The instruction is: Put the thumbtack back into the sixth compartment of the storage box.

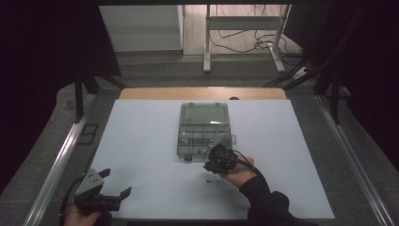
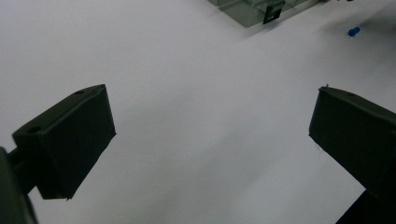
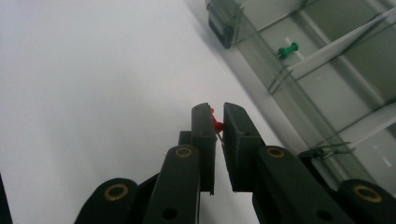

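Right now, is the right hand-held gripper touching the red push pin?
Touching: in the right gripper view, the right hand-held gripper pinches the red push pin between its jaws.

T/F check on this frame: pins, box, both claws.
1. The right claw is shut on a red push pin. True.
2. A green push pin lies in a compartment of the clear organizer box. True.
3. The left claw grips the blue push pin. False: its jaws stand wide open and hold nothing; the pin lies loose on the table.
4. The box lid is closed. False: it lies open.
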A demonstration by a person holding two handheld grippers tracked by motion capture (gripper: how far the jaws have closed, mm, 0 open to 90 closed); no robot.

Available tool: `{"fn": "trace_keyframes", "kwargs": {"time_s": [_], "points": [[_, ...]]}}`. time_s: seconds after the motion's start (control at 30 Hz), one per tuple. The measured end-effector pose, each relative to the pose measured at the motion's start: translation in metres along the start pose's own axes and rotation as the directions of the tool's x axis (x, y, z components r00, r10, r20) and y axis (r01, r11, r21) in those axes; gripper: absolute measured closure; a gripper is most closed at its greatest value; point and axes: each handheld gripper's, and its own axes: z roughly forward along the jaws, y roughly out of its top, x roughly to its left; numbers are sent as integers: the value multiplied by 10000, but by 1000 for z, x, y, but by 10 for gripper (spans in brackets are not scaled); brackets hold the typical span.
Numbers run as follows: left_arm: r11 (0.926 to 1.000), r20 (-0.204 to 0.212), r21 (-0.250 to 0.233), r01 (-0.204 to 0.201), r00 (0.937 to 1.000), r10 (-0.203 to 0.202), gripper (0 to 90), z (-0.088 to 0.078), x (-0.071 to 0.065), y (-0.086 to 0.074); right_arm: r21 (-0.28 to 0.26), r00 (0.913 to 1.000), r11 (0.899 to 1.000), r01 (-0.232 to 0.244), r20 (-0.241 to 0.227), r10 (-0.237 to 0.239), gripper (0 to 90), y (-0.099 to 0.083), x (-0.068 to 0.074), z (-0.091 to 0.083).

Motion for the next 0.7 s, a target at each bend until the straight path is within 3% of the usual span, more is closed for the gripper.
{"fn": "trace_keyframes", "kwargs": {"time_s": [0.7], "points": [[10000,10,29,31,10000,-31,8,0,0,0,-678,9995,9975,-183,248,200,823,20,-8,-13]]}}
